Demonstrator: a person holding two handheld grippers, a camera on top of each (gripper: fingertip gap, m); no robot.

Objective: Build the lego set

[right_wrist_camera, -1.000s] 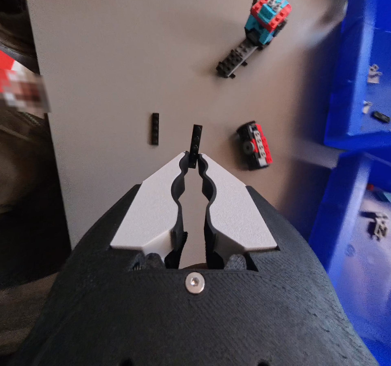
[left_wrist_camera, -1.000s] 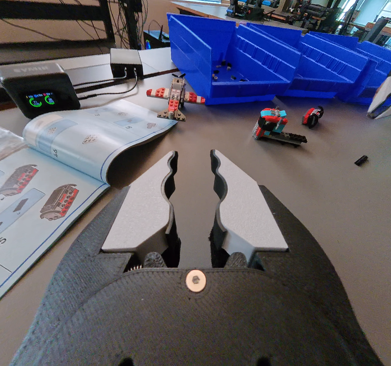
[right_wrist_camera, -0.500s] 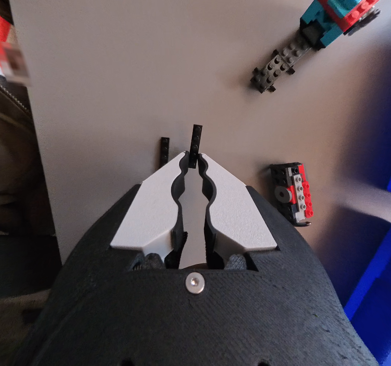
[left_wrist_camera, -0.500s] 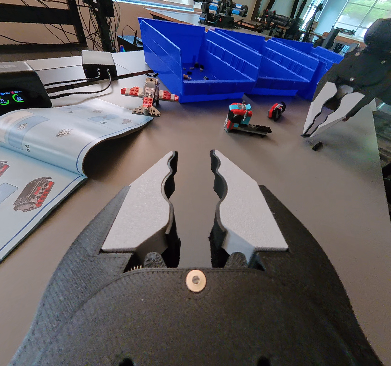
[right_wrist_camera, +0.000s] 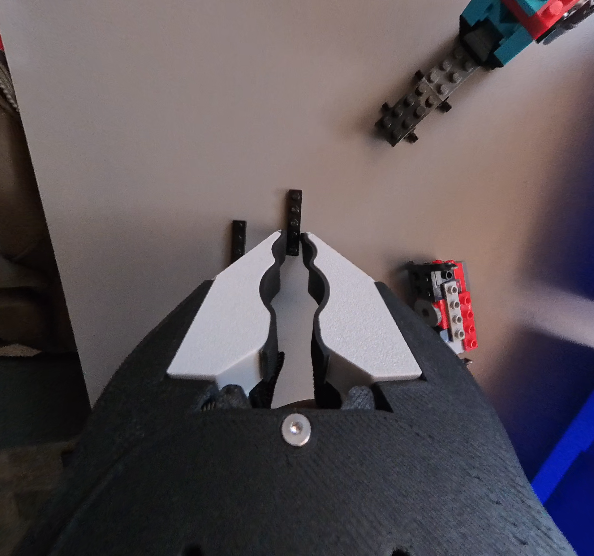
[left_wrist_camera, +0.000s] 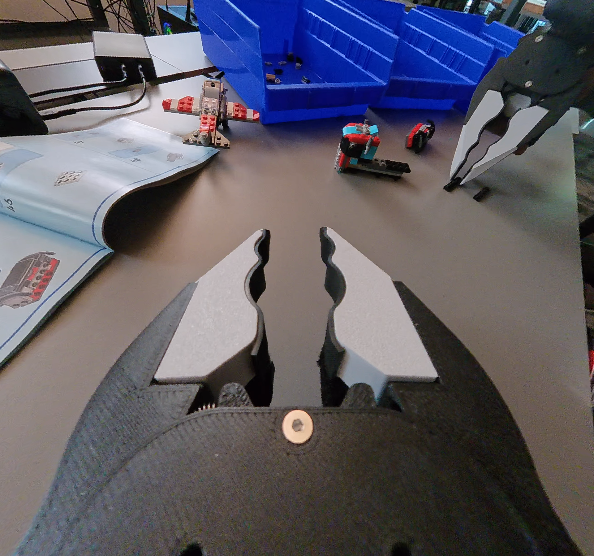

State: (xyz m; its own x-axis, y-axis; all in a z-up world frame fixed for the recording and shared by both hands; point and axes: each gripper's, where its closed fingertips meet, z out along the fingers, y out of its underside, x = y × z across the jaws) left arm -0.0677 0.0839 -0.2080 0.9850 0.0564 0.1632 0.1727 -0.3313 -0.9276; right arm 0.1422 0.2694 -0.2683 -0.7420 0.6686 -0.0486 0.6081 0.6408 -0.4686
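Right gripper [right_wrist_camera: 293, 235] pinching a black studded strip [right_wrist_camera: 294, 215], second black strip [right_wrist_camera: 238, 238] just beside it; left gripper [left_wrist_camera: 294, 231] parted, bare, well short of the strip

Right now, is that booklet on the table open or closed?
Open. The booklet lies spread on the table left of the left claw, printed pages up, one page arching above the surface.
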